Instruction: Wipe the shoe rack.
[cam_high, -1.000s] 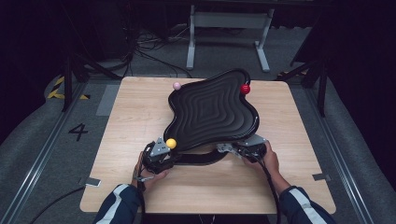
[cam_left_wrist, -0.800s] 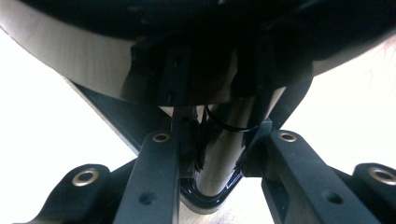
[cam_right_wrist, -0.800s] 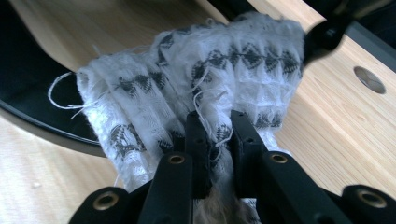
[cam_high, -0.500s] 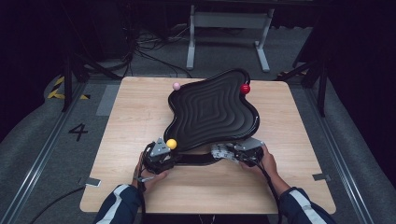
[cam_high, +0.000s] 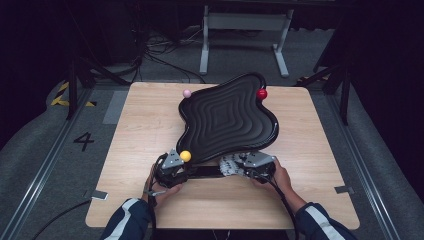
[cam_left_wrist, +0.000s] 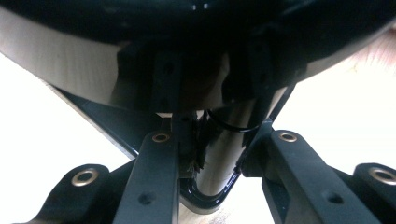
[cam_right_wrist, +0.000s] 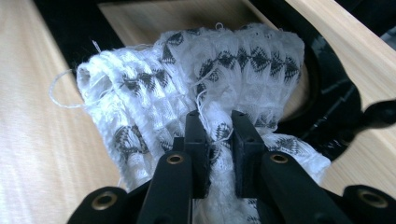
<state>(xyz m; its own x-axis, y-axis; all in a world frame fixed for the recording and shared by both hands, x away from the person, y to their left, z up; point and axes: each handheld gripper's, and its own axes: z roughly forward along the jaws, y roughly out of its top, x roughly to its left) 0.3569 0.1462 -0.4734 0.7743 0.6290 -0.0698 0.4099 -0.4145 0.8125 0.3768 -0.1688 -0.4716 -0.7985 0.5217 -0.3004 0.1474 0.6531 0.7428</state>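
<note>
A glossy black wavy tray (cam_high: 227, 117) stands tilted on the wooden table (cam_high: 140, 130). It carries a pink ball (cam_high: 187, 93), a red ball (cam_high: 261, 93) and a yellow ball (cam_high: 185, 156) at its corners. Beneath its near edge runs a black base bar (cam_high: 205, 172). My left gripper (cam_high: 170, 170) sits by the yellow ball; in the left gripper view the left gripper (cam_left_wrist: 212, 79) is shut on that base bar (cam_left_wrist: 215, 158). My right gripper (cam_high: 250, 162) is shut on a white patterned cloth (cam_high: 229, 164) that lies against the bar. The right gripper (cam_right_wrist: 217, 126) pinches the bunched cloth (cam_right_wrist: 243, 60).
A grey metal stand (cam_high: 245, 35) and loose cables (cam_high: 160, 60) lie on the floor behind the table. A floor mark "4" (cam_high: 83, 141) is at the left. Bare tabletop shows at the near edge and both sides of the tray.
My right gripper has slid left along the tray's near edge with the cloth in it. The left gripper and the tray have stayed put.
</note>
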